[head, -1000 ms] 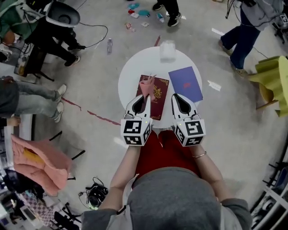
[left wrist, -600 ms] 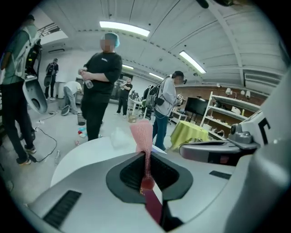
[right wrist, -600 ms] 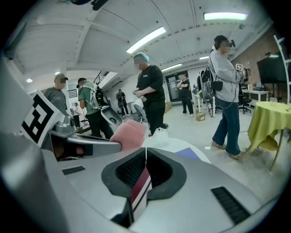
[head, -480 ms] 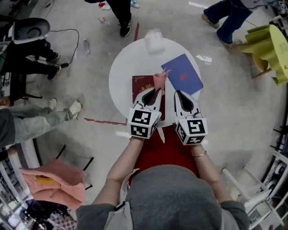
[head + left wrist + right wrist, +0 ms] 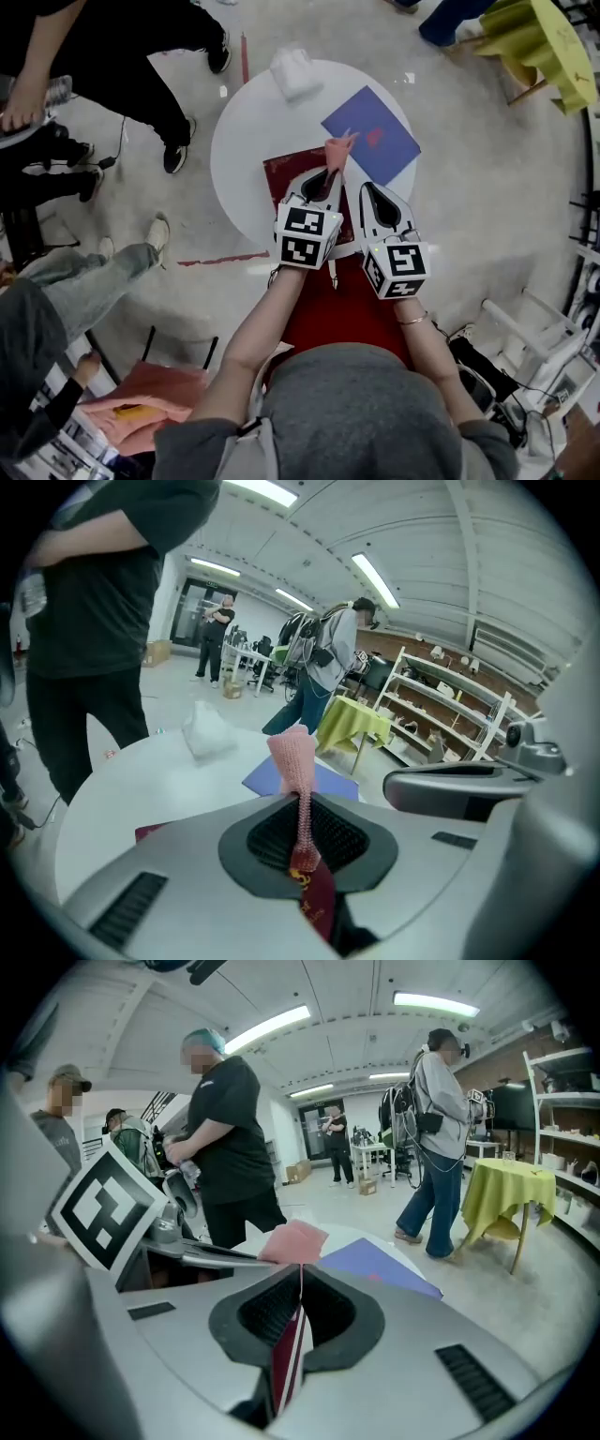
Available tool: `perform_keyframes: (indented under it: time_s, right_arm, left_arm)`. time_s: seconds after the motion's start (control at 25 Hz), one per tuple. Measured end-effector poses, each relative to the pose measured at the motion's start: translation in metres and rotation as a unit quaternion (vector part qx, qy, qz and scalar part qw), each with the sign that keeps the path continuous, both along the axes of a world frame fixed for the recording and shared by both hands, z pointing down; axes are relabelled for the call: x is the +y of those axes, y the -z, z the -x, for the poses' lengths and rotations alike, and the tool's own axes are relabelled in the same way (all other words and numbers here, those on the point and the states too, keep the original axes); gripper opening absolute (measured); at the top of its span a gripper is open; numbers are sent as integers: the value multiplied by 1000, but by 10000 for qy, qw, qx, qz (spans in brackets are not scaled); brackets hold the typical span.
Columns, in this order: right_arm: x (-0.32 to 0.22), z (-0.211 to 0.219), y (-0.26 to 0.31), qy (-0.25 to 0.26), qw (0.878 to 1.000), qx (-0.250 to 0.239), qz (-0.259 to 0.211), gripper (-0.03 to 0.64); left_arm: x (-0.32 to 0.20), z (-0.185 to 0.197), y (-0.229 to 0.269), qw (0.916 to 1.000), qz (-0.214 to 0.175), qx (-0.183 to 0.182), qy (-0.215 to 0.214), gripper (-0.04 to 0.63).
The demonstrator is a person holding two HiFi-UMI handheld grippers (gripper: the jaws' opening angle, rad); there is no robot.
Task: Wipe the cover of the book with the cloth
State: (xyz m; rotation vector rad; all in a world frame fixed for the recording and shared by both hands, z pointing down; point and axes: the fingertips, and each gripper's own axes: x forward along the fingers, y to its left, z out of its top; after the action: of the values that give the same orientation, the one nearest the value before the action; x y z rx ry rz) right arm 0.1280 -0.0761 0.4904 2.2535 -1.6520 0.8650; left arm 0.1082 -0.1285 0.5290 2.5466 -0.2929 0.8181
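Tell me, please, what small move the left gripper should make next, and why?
Probably sweep the left gripper leftward, dragging the pink cloth across the red book. Its jaws are shut on the cloth, which stands near the cover's far right corner, and the right gripper clamps the book's edge steady.

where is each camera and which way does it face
Head view: on the head, steeply down at the white table; forearms show.
Left gripper view: on the left gripper, along its jaws, shut on the pink cloth.
Right gripper view: on the right gripper, along its jaws, shut on the red book.
Both gripper views share the blue book.
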Motion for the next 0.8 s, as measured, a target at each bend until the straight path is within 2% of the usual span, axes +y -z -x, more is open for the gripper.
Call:
perform_keyframes:
  time_s: [0.2, 0.4, 0.8]
  right_arm:
    - [-14, 14, -11, -17, 9999, -62, 109, 29]
    - [-28, 26, -23, 165, 9996, -94, 232, 29]
    - [-52, 52, -36, 695, 9968, -177, 355, 29]
  left_arm:
    - [-13, 10, -23, 9994, 146, -301, -43, 32]
    - [-30, 25, -35, 9980, 95, -630, -22, 32]
    - [-60, 83, -57, 9921, 120, -1087, 616, 32]
